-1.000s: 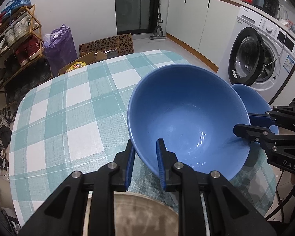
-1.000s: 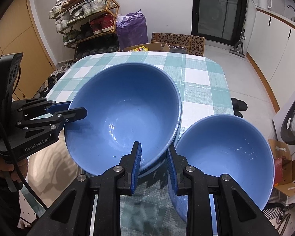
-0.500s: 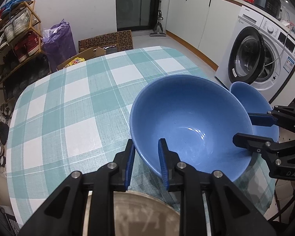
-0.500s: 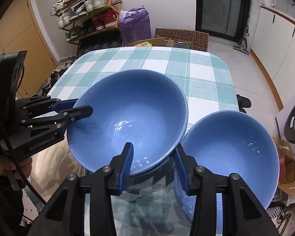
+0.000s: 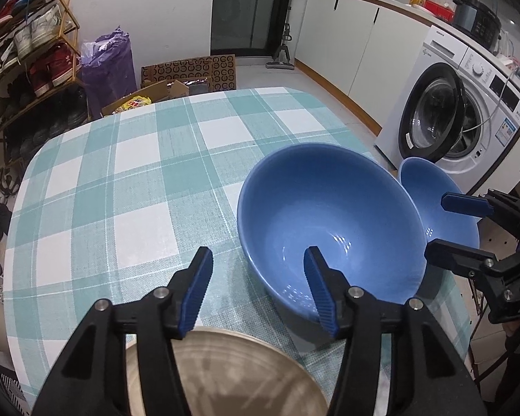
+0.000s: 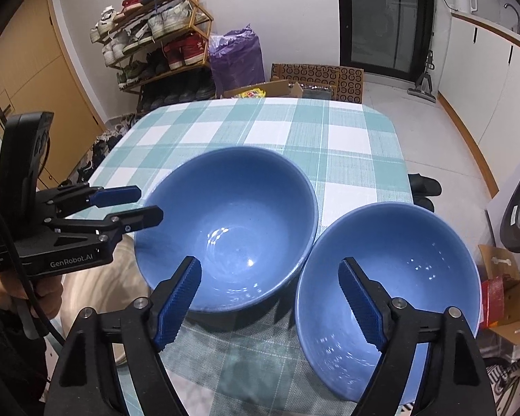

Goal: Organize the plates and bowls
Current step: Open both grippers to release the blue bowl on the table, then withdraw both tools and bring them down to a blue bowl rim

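Note:
A large blue bowl [image 5: 329, 215] [image 6: 228, 228] rests on the checked tablecloth [image 5: 138, 180]. A second blue bowl [image 6: 391, 277] [image 5: 436, 194] sits just to its right, near the table's right edge. My left gripper [image 5: 258, 270] is open, its jaws spread around the large bowl's near rim without gripping it. My right gripper [image 6: 270, 287] is open, its jaws straddling the gap between the two bowls. A beige plate [image 5: 232, 374] lies under my left gripper. The left gripper also shows in the right wrist view [image 6: 145, 204].
The table [image 6: 364, 145] ends close to the right of the second bowl. A washing machine [image 5: 461, 111] stands to the right, a shoe rack [image 6: 156, 45] and purple bag [image 6: 239, 55] beyond the far edge, cardboard boxes [image 6: 502, 298] on the floor.
Both grippers opened and let go of the large bowl, which went down onto the tablecloth beside the second bowl. Both grippers drew back slightly.

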The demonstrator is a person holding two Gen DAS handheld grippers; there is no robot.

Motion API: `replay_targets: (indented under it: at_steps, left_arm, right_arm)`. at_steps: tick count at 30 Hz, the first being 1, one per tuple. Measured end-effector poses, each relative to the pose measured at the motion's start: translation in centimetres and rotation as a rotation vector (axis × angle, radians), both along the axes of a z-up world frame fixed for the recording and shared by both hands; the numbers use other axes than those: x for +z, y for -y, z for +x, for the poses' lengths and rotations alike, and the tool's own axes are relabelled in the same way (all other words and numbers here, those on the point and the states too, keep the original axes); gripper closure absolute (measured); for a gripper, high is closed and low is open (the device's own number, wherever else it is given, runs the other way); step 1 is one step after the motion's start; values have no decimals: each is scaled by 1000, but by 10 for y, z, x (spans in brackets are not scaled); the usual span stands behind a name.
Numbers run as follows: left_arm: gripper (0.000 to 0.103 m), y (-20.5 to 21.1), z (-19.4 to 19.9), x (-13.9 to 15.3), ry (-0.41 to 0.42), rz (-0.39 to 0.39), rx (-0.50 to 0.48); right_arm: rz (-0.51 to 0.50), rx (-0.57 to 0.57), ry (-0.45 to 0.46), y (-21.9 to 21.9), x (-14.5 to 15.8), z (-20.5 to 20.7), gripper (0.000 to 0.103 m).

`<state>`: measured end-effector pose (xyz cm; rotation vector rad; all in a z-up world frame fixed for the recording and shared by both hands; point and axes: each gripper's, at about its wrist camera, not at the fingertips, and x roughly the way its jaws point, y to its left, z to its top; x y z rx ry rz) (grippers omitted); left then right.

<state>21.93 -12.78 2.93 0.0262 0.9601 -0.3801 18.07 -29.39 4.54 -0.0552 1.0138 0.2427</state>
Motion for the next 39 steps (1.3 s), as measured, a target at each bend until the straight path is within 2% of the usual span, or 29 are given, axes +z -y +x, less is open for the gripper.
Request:
replay_targets:
  at_steps: [2,3,5,6,7,8,10,15,23,28,39]
  left_arm:
    - [37,-1,-2,2,8,-6,6]
    - [28,-2,-3,3,11,-12,10]
    - [23,-4,-4,6,25,-24,15]
    - [18,-4,-5,7,24,-30,15]
    - [4,-5,-6,8,22,-41,19]
    - [0,-6,-7,10,28,-59,23]
    - [0,-7,-10,13,46,-87,22]
    - [0,-4,-18,20,71,-96,19]
    - [0,6,-30,29,97,-102,10]
    - [0,19,-40,34,131,-79,6]
    - [1,51,-60,40,140,-98,-92]
  right_arm:
    - [3,-1,16,0,2,-1,16]
    - [3,0,21,0,3,-2,10]
    - [8,2,34,0,6,-3,2]
    - [14,4,46,1,7,-3,2]
    - [17,5,51,1,8,-4,1]
    - [21,5,56,1,10,-5,1]
    - [25,5,68,2,12,-7,1]
    - [32,0,87,6,17,-15,1]
    - [39,-36,122,21,29,-31,1]
    - [43,-58,145,35,38,-44,1]
    - [93,-121,175,75,53,-73,1]
